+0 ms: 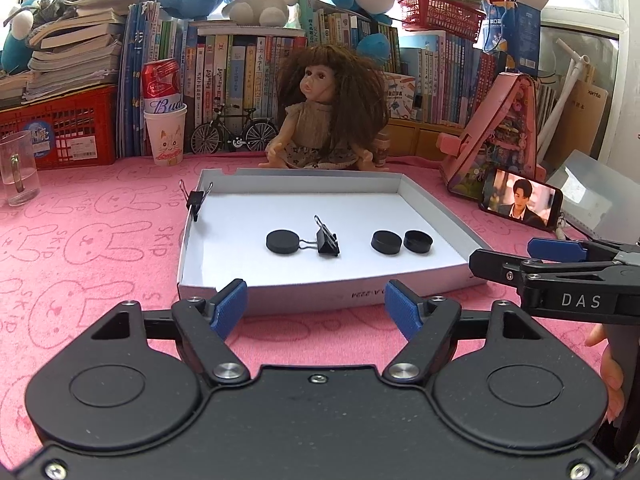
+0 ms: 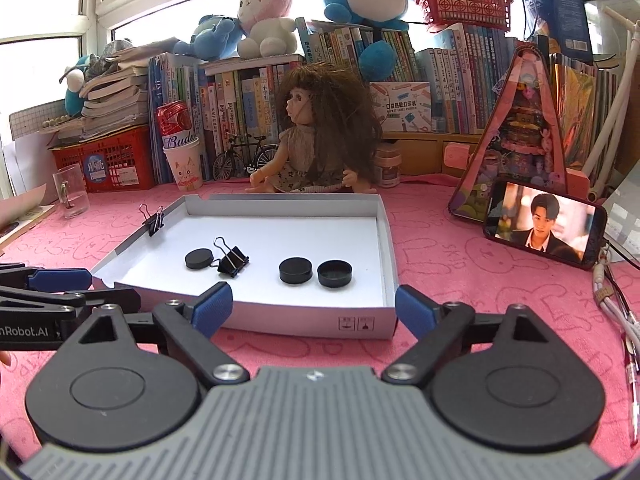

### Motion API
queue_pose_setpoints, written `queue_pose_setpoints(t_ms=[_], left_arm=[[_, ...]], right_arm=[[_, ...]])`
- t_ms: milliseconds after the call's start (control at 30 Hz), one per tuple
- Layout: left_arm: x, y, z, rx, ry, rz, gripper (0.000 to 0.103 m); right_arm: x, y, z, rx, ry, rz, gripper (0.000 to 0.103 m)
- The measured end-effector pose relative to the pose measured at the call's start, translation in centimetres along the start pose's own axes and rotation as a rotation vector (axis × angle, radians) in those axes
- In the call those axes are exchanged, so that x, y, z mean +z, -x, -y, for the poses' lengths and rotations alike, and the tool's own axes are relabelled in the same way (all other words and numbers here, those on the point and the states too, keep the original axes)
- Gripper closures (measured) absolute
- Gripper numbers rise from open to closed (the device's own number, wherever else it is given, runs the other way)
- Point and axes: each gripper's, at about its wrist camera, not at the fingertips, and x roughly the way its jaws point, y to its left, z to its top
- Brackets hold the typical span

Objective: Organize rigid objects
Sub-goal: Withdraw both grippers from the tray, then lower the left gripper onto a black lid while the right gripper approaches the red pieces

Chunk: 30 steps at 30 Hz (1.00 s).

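Note:
A shallow white box lid (image 1: 224, 288) (image 2: 384, 240) lies on the pink cloth. Inside it are a flat black disc (image 1: 282, 241) (image 2: 198, 259), a black binder clip (image 1: 328, 239) (image 2: 233, 261) touching it, a black round cap (image 1: 386, 242) (image 2: 296, 270) and an upturned black cap (image 1: 418, 241) (image 2: 334, 273). Another binder clip (image 1: 196, 200) (image 2: 154, 219) is clamped on the lid's left wall. My left gripper (image 1: 316, 312) is open and empty before the lid's near wall. My right gripper (image 2: 314, 312) is open and empty, also at the near wall; it shows at the right in the left wrist view (image 1: 532, 256).
A doll (image 1: 328, 116) (image 2: 316, 136) sits behind the lid. A phone (image 1: 520, 200) (image 2: 544, 228) leans on a pink triangular toy house at the right. A glass mug (image 1: 18, 168), a paper cup with a can (image 1: 166, 128), a red crate and books line the back.

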Motion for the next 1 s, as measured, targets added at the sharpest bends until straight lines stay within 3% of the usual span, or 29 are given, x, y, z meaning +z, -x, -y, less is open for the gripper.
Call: queue_pose_setpoints(t_ms=[200, 767, 1000], left_arm=[[-1.6, 1.3, -0.2, 0.008, 0.022, 0.008, 0.029], [-6.4, 5.3, 1.8, -0.041, -0.078, 0.01, 0.03], [-7.9, 5.7, 2.1, -0.058, -0.087, -0.023, 0.039]], right_arm=[[-1.7, 1.3, -0.2, -0.019, -0.007, 0.037, 0.008], [-7.1, 6.2, 0.0, -0.094, -0.012, 0.092, 0.008], [-8.2, 7.0, 1.3, -0.134, -0.031, 0.082, 0.008]])
